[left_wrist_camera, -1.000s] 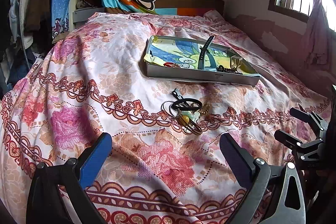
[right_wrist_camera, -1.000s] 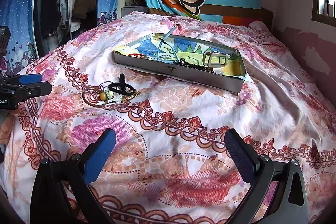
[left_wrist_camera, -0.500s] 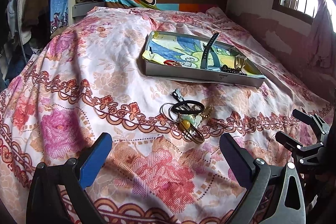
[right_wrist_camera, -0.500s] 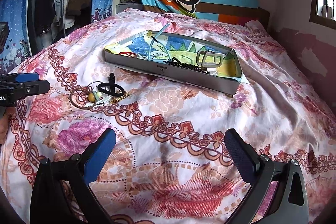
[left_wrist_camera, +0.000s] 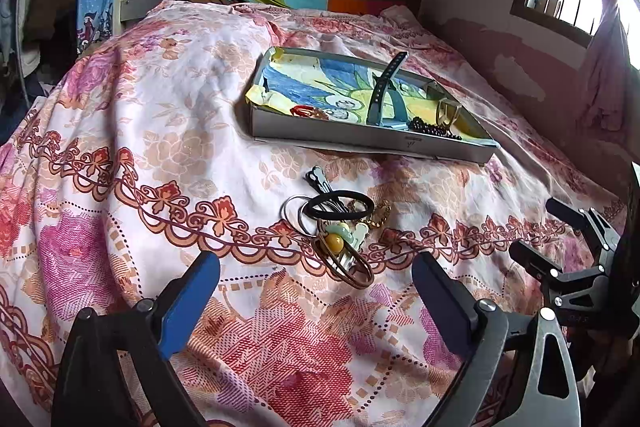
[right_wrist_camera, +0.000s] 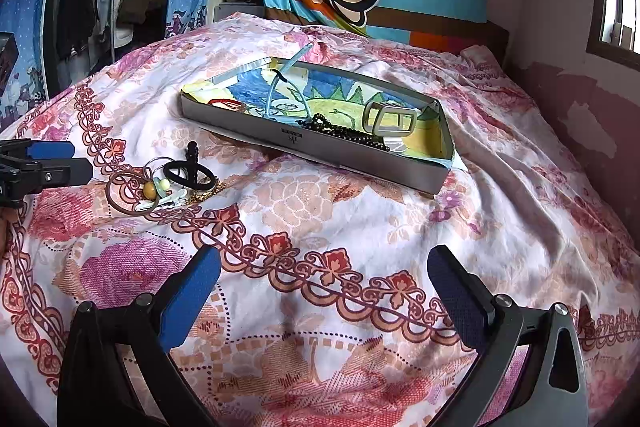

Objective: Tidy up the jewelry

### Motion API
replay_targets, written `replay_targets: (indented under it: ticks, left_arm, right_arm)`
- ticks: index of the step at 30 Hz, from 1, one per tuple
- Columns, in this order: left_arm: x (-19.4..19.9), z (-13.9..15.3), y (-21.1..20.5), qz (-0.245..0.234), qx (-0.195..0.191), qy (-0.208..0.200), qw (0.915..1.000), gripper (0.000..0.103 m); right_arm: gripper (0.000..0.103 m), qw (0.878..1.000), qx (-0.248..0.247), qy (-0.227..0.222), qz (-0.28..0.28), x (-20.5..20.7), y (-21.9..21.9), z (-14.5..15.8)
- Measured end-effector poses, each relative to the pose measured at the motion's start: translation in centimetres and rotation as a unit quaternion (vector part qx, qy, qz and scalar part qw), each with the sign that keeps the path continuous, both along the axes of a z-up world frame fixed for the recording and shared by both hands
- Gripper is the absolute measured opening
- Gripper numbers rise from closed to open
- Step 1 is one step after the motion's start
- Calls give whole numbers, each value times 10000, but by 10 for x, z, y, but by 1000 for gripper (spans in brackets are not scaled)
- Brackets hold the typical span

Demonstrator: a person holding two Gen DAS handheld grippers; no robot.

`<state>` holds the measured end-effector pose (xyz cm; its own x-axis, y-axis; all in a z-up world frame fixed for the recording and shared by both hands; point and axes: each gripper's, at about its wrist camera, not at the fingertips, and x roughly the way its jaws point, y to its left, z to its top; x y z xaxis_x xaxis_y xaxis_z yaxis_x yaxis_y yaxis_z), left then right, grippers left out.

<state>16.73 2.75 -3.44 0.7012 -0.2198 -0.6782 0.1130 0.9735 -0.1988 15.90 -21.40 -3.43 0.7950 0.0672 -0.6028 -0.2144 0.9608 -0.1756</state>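
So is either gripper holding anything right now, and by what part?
Nothing held. Left gripper and right gripper are both open over the bedspread.

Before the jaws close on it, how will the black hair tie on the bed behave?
The black hair tie looks thin and looped, so probably floppy and light. It lies across the metal rings and gold chain, so lifting it may drag them along. It is flat, so unlikely to roll.
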Motion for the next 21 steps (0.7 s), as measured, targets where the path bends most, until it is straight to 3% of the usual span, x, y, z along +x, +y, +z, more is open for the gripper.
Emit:
replay_targets:
  ticks: [8, 21]
  left_arm:
    - [0, -5, -8, -169, 125, 116, 9997, 79]
    - [4, -12, -3, -94, 45, 292, 9995, 78]
  right_arm:
    - [101, 9999, -108, -55, 76, 6, 6, 0]
    - [101, 9989, -216, -12, 420, 21, 18, -6]
